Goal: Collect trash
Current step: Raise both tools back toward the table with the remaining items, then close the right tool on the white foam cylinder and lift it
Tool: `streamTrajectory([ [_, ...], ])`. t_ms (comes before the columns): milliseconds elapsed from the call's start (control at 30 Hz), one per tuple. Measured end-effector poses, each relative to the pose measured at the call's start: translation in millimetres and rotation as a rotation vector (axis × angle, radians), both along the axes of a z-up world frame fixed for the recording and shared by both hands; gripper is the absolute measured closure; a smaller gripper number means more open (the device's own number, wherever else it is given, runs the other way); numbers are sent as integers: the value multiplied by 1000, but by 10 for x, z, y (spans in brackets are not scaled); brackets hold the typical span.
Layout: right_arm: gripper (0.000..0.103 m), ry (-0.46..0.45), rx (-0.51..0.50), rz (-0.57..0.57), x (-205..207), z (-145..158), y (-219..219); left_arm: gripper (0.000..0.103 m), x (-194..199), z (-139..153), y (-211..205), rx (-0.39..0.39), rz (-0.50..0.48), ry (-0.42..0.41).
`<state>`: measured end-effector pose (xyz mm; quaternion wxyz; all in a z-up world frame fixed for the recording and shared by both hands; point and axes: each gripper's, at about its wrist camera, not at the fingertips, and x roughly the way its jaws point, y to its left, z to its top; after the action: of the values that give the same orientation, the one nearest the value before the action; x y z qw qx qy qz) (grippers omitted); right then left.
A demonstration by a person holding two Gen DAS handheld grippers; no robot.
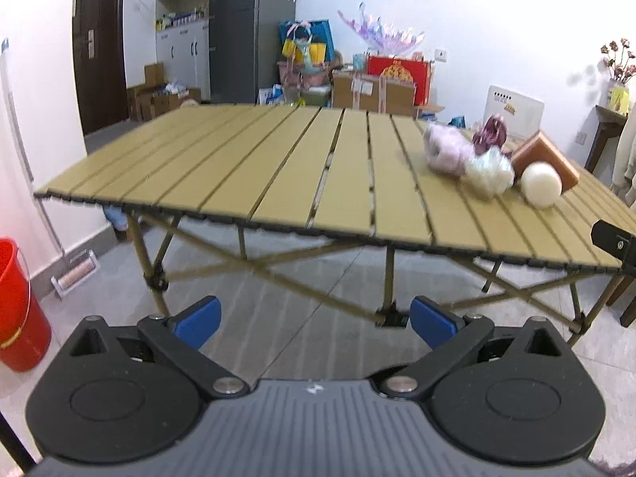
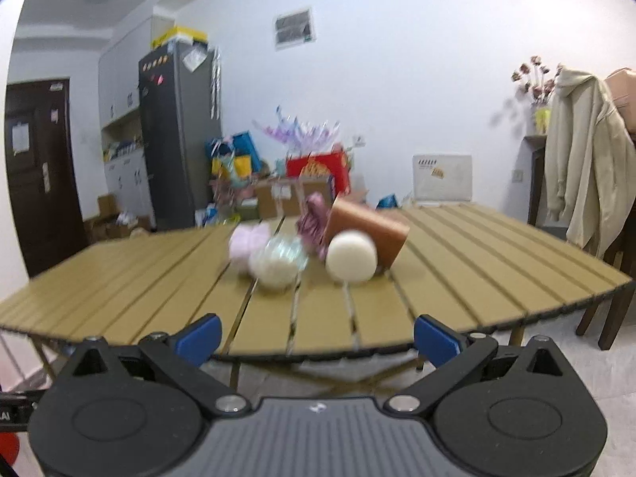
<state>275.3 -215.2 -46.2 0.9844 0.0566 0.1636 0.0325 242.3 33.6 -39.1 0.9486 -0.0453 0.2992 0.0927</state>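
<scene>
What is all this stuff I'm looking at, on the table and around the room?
folding table: 1, tan slats, centre of room
cream ball: 1, off-white, on the table in front of the brown box
brown box: 1, reddish brown, tilted behind the ball
clear wrapper wad: 1, whitish, left of the ball
pink wad: 1, pale pink, behind the clear wad
purple wad: 1, dark purple, at the back of the pile
red bucket: 1, on the floor at left
fridge: 1, dark grey, against the far wall
cardboard boxes and gift bags: several, mixed colours, by the wall
beige jacket: 1, hanging at right
left gripper: 1, black with blue pads, open, short of the table
right gripper: 1, same colours, open, at the table edge
</scene>
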Motion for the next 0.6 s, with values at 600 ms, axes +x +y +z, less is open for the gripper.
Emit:
streamTrajectory([
  [600, 0, -62, -39, -16, 1016, 21, -301, 0, 939, 272, -305, -11, -9, -61],
])
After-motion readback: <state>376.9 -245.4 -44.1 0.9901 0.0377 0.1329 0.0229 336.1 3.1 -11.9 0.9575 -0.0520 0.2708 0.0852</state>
